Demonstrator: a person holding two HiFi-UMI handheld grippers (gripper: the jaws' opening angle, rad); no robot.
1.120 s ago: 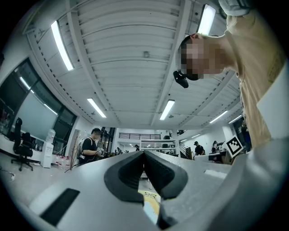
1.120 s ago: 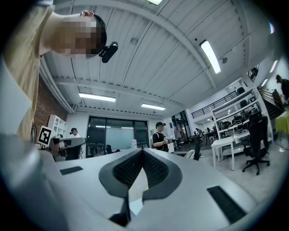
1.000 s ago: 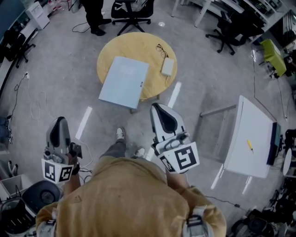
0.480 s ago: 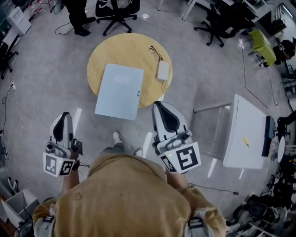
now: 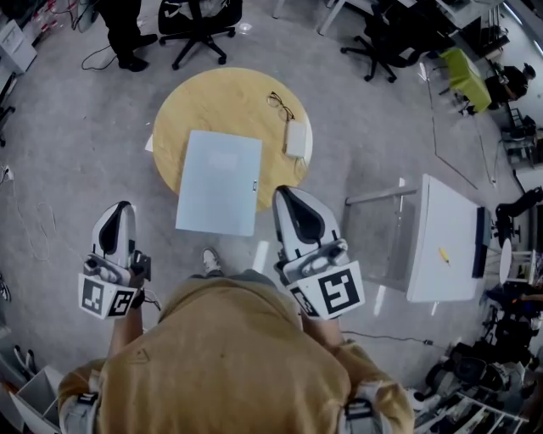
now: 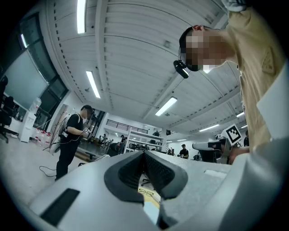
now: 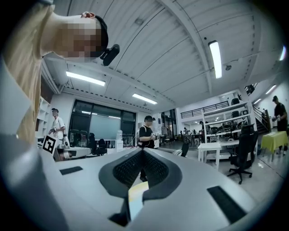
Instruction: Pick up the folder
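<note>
A light blue folder [image 5: 219, 181] lies flat on the round wooden table [image 5: 204, 102], its near edge overhanging the rim toward me. My left gripper [image 5: 120, 207] is shut and empty, low at the left, short of the table. My right gripper [image 5: 283, 193] is also shut and empty, its tips just right of the folder's near right corner and apart from it. In the left gripper view the jaws [image 6: 144, 153] meet, with the folder [image 6: 150, 213] showing under them. In the right gripper view the jaws [image 7: 142, 151] meet over the folder [image 7: 134, 205].
Eyeglasses [image 5: 281, 105] and a small white case [image 5: 296, 138] lie on the table's right side. A white desk [image 5: 445, 237] stands at the right. Office chairs [image 5: 199, 21] and a standing person [image 5: 119, 25] are beyond the table. Cables trail on the floor at the left.
Both grippers and the person have moved forward toward the table. The folder now lies closer, with the right gripper's tips beside its near corner. Both grippers stay shut.
</note>
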